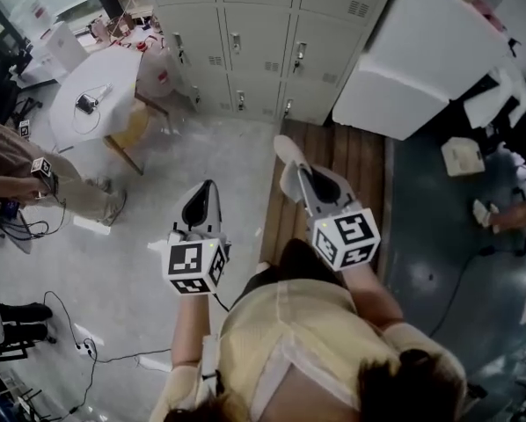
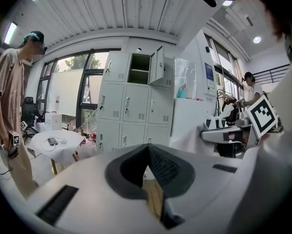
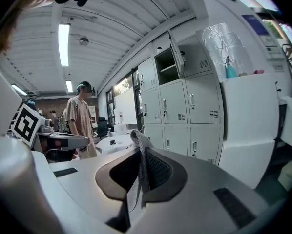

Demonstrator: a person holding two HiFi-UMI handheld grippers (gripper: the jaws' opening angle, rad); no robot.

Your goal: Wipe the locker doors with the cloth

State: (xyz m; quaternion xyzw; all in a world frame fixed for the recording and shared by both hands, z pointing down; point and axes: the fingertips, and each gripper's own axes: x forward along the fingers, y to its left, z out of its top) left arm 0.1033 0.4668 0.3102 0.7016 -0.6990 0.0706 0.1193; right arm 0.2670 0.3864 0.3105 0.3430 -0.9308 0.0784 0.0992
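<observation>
The grey metal lockers [image 1: 245, 33] stand ahead, a few steps away, with one top door [image 2: 158, 65] hanging open. A grey-white cloth [image 1: 289, 154] sticks out of my right gripper [image 1: 301, 176], which is shut on it. In the right gripper view the cloth [image 3: 141, 157] runs up between the dark pads and past the tips of the right gripper [image 3: 138, 145]. My left gripper [image 1: 209, 185] is held beside it, lower left, and is shut with nothing in it. In its own view the left gripper [image 2: 147, 147] points at the lockers [image 2: 129, 111].
A round white table [image 1: 100, 82] with small items stands left of the lockers. A tall white cabinet [image 1: 421, 55] juts out on their right. A person [image 2: 9, 106] stands at the left. Cables [image 1: 78, 341] lie on the floor, and a wooden strip [image 1: 351, 161] leads toward the lockers.
</observation>
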